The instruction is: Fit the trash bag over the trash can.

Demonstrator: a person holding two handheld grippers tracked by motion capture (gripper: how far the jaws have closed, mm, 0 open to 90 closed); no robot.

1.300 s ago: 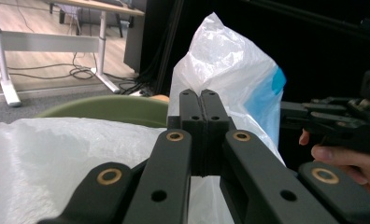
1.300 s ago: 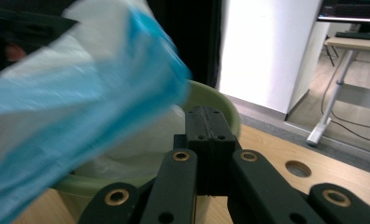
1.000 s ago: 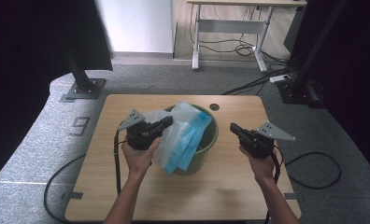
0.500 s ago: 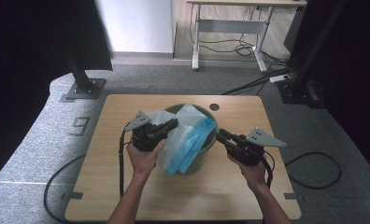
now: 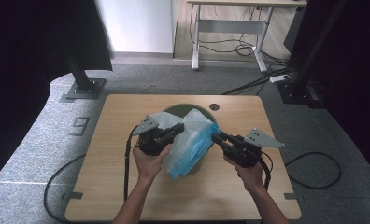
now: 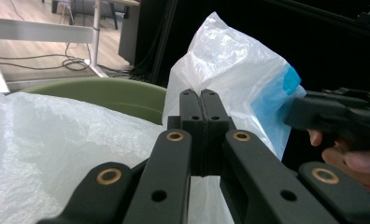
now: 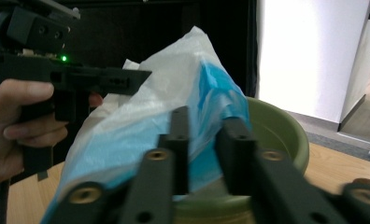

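Plastic bag (image 5: 191,142), translucent white with a blue edge, drapes over the green bin (image 5: 177,110) at the middle of your wooden surface (image 5: 122,112). Your left tool (image 6: 201,100) is clamped together on the bag's film at the bin's left rim. Your right tool (image 7: 206,126) has just been closing; its jaws stand slightly apart against the bag's blue edge, not yet pressing on it.

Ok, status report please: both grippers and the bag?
Left gripper shut on bag. Right gripper closing at bag edge, grip unclear. Bag over bin.
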